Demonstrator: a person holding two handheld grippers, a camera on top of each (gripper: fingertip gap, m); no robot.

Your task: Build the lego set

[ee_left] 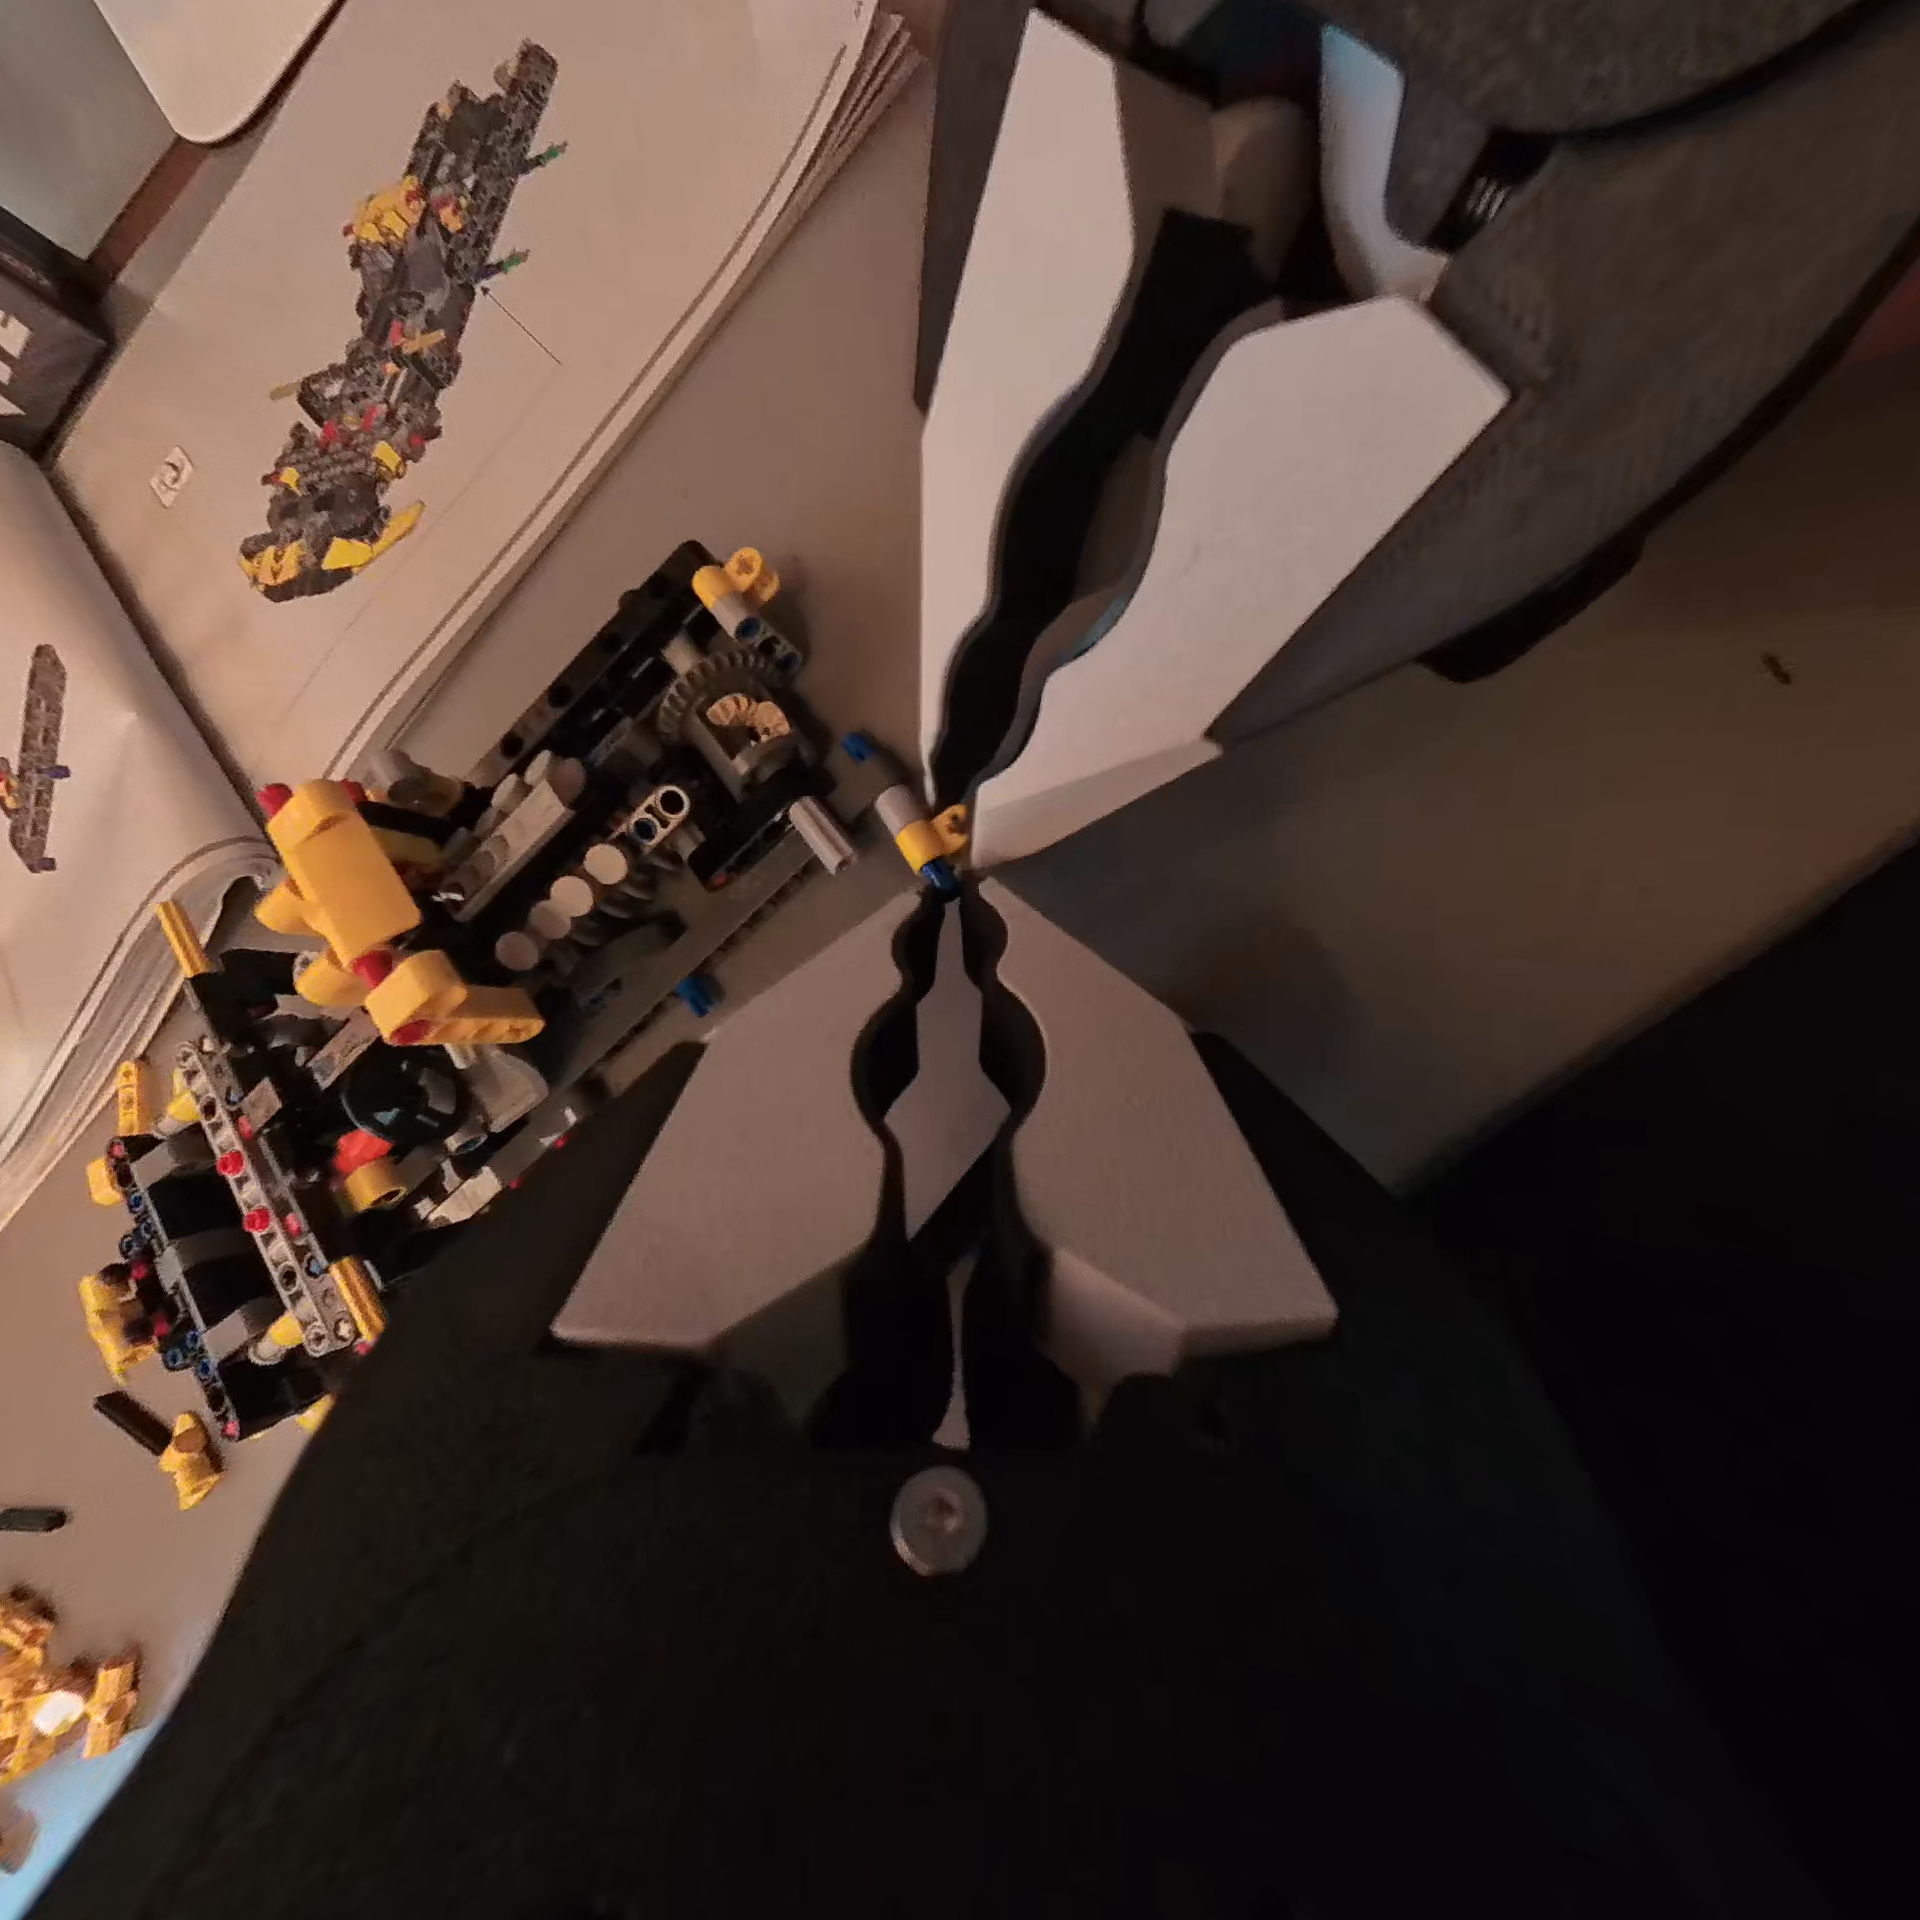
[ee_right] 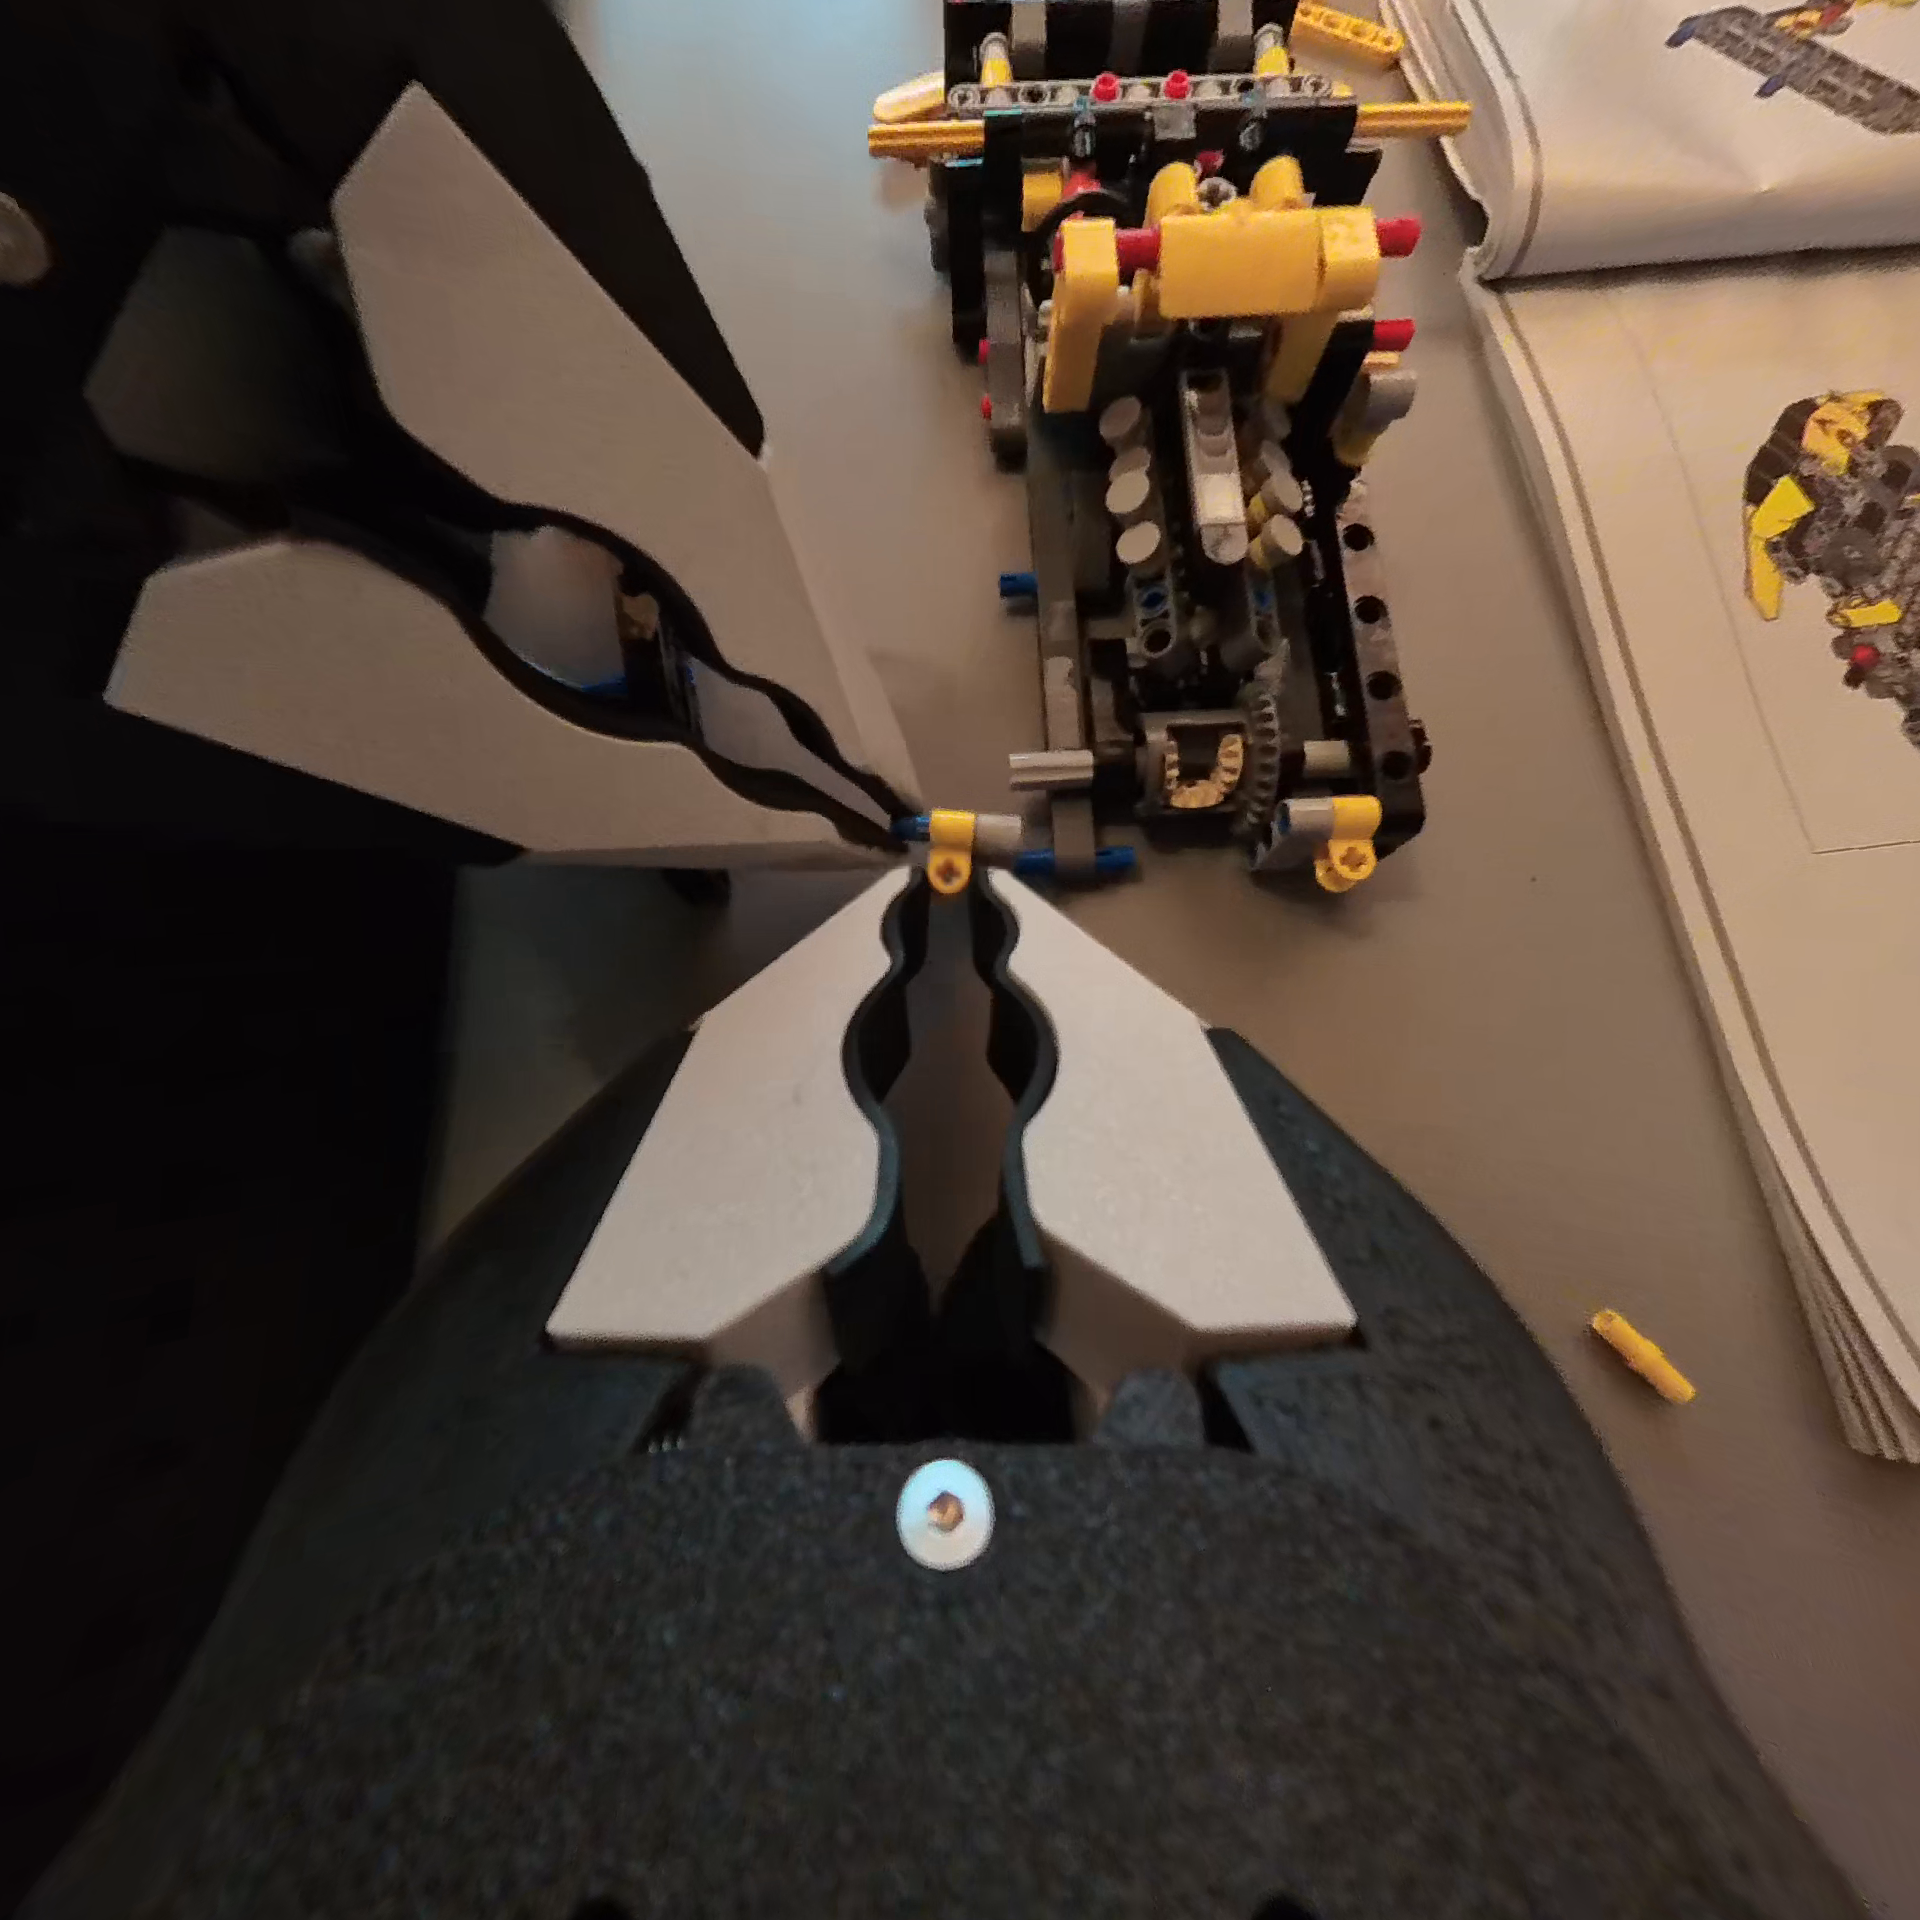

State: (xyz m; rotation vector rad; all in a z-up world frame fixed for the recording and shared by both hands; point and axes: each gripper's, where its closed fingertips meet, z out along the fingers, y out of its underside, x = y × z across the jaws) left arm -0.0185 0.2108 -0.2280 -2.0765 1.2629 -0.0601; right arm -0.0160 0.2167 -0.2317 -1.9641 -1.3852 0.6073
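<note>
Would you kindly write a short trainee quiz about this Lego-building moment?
1. True or false: both grippers pinch the same small yellow-and-grey connector piece.
2. Which side of the part-built black-and-yellow Lego vehicle does the open paper instruction booklet lie on in the right wrist view? A) left B) right
3. Fill in: a loose ___ pin lies on the grey table near the booklet's edge.

Key: 1 true; 2 B; 3 yellow.
</note>
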